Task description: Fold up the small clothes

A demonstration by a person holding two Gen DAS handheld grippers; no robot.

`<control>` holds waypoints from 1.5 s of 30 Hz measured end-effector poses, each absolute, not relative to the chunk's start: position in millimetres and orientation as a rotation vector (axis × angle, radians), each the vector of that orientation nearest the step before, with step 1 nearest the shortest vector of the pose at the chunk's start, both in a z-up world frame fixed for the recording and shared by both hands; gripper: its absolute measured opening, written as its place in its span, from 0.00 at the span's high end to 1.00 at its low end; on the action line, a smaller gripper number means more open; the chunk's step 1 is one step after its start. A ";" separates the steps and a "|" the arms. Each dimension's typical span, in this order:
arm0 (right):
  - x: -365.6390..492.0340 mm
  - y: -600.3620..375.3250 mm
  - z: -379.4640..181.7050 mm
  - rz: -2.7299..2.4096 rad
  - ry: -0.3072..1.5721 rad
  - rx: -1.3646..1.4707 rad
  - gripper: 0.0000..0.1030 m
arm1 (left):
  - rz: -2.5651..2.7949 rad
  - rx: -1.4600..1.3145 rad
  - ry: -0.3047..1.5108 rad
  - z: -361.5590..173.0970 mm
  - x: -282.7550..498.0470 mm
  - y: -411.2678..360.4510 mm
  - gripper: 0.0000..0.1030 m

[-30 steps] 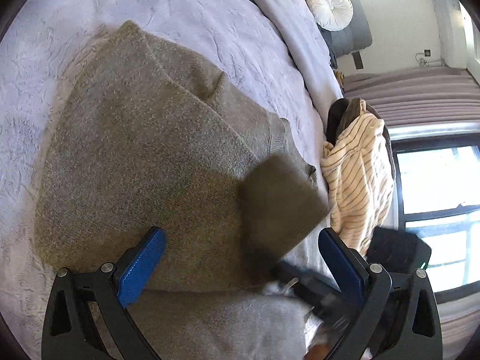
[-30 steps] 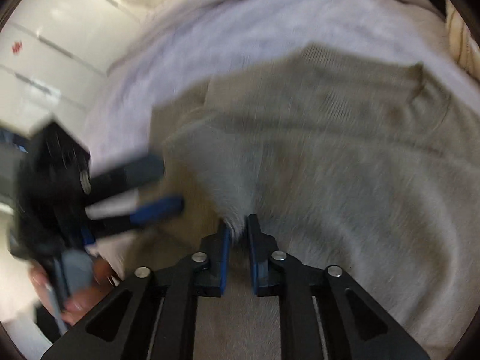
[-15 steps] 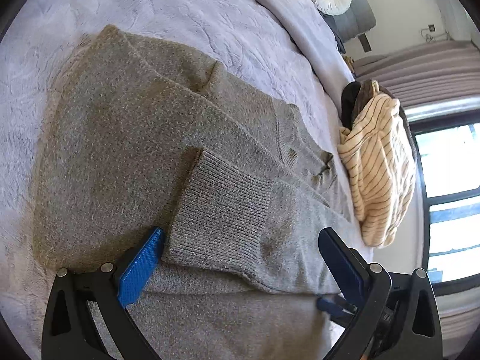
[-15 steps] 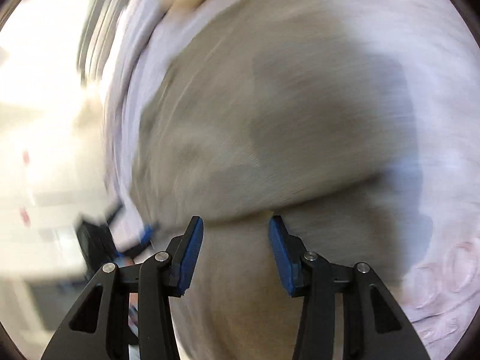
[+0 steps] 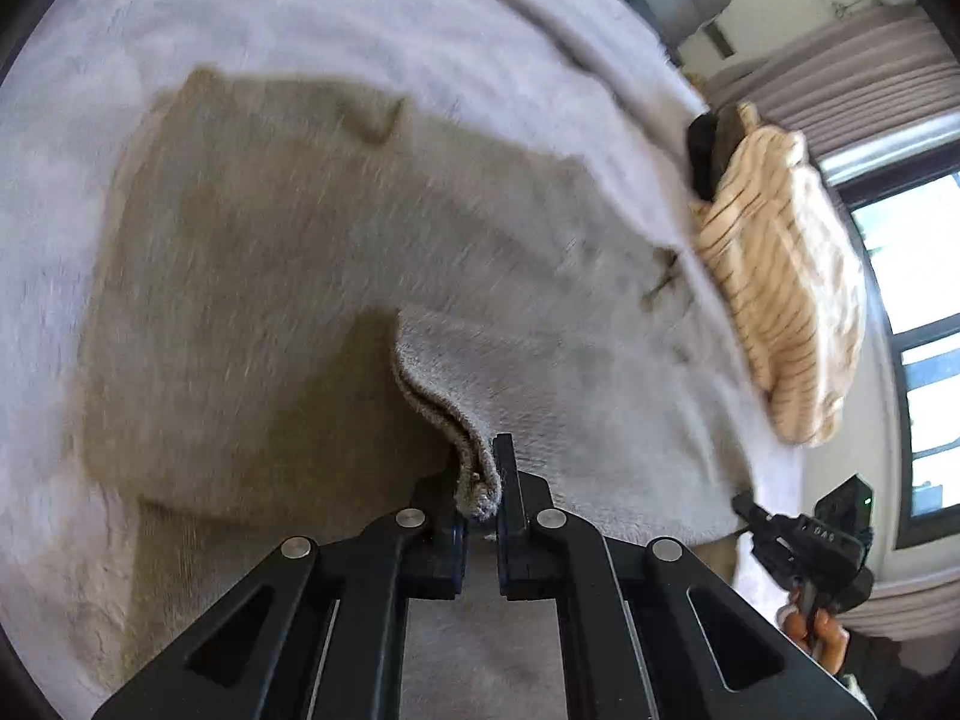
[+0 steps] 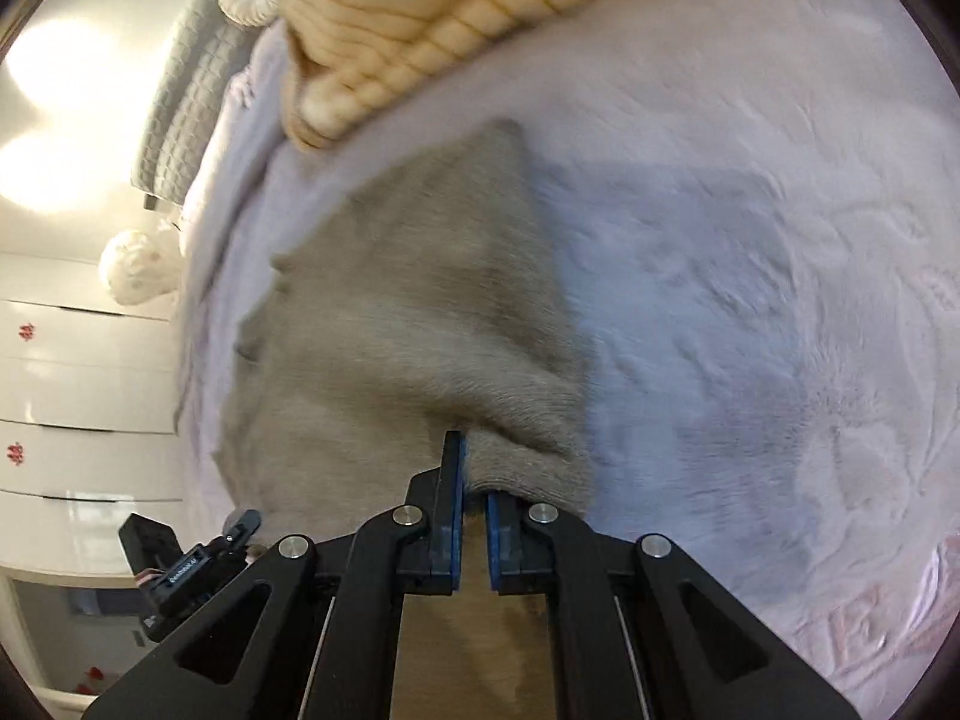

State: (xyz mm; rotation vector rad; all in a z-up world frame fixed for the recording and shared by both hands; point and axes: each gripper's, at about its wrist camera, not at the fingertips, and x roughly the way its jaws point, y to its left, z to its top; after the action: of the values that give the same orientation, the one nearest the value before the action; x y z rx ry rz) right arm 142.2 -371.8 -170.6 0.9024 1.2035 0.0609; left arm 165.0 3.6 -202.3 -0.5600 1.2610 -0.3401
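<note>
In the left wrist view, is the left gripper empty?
No, the left gripper is shut on a raised fold of the grey sweater.

No text can be read with confidence. The other claw's black body (image 5: 825,540) carries small white characters in the left wrist view, and its counterpart (image 6: 186,570) shows a small white label in the right wrist view; both are too small to make out.
</note>
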 end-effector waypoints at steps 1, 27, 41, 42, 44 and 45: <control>139.3 -374.8 -173.5 0.067 1.203 0.917 0.95 | -0.336 -0.554 1.268 -205.8 161.5 4.7 0.92; 214.2 -412.5 -166.2 0.179 1.201 0.875 0.92 | -0.204 -0.354 1.268 -190.2 174.8 -28.2 0.92; 212.4 -400.8 -152.3 -0.028 1.230 0.469 0.87 | -0.147 -0.265 1.228 -193.8 190.8 -35.3 0.92; 209.2 -402.4 -148.6 -0.040 1.233 0.474 0.87 | -0.144 -0.270 1.229 -193.0 192.6 -33.1 0.92; 198.3 -403.9 -135.6 -0.069 1.236 0.455 0.87 | -0.128 -0.275 1.232 -189.5 194.2 -27.9 0.92; 191.4 -401.6 -127.9 -0.057 1.229 0.452 0.86 | -0.110 -0.263 1.230 -185.9 193.3 -24.8 0.92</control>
State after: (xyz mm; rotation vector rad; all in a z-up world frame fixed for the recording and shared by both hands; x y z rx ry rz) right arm 191.4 -401.6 -127.9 0.4520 1.2287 -0.0569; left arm 193.3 -24.8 -185.9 -0.2628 1.2300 -0.1101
